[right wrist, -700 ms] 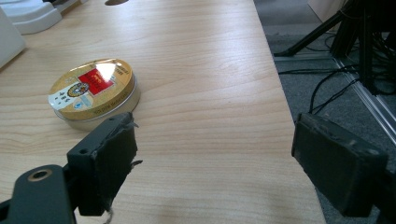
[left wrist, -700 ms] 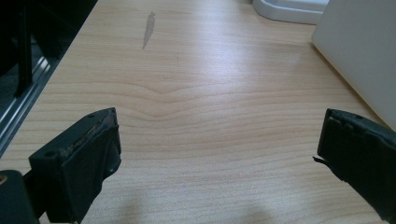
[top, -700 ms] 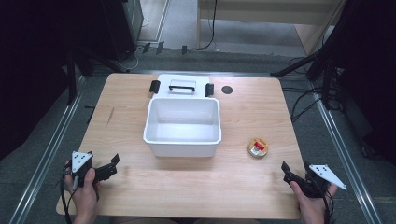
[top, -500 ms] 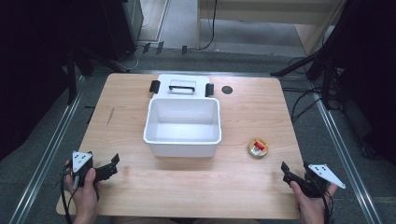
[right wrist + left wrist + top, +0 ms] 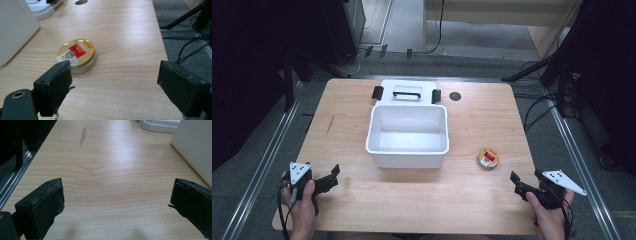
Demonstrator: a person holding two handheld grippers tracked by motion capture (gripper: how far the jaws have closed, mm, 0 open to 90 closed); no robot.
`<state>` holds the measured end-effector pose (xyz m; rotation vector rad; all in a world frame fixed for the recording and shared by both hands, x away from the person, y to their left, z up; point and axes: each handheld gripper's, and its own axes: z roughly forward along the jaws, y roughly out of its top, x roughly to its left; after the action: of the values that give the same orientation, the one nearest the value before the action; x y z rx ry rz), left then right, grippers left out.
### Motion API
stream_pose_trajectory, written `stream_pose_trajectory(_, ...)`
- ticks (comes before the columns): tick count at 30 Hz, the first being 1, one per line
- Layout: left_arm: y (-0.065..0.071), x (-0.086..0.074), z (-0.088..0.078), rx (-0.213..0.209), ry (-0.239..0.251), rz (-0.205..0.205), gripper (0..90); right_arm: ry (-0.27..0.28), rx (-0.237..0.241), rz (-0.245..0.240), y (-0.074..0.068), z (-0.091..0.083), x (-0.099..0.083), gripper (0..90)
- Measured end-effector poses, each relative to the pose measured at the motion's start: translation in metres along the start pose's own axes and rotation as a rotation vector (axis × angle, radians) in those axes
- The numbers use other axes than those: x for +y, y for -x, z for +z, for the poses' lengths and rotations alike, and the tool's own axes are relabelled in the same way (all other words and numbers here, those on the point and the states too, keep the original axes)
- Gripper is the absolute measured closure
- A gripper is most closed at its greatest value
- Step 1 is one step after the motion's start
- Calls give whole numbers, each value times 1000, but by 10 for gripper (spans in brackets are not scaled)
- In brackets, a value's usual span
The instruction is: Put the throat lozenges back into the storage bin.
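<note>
A round gold tin (image 5: 488, 158) with a red label lies flat on the wooden table (image 5: 472, 200), right of an open white bin (image 5: 407, 159). In the right gripper view the tin (image 5: 76, 55) sits just beyond the left jaw. My right gripper (image 5: 526, 177) rests open at the table's front right corner, held by a hand, with nothing between its jaws (image 5: 115, 72). My left gripper (image 5: 334, 176) is open at the front left, with bare wood between its jaws (image 5: 116, 195). The bin's wall (image 5: 195, 147) shows far right in the left gripper view.
The bin's white lid (image 5: 407, 92), with a black handle and two black clips, lies flat behind the bin near the table's far edge. A round dark hole (image 5: 455, 96) is in the tabletop beside it. Cables and stand legs (image 5: 552, 75) surround the table on the floor.
</note>
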<state>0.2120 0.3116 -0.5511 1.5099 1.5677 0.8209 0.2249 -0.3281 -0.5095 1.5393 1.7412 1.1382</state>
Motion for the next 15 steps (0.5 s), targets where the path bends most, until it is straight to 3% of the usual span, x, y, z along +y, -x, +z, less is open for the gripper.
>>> stream_pose_trajectory(6,0,0,0,-7,-1,4,0,-54,2,-31,-9,-1,12,106)
stream_pose_trajectory(7,1,0,0,-8,-1,4,0,-82,-1,-60,-12,2,15,98)
stream_pose_trajectory(12,1,0,0,-10,-4,3,0,-147,13,-87,-16,8,20,82)
stream_pose_trajectory(15,1,0,0,-14,-5,5,0,-236,25,-124,-22,18,27,54)
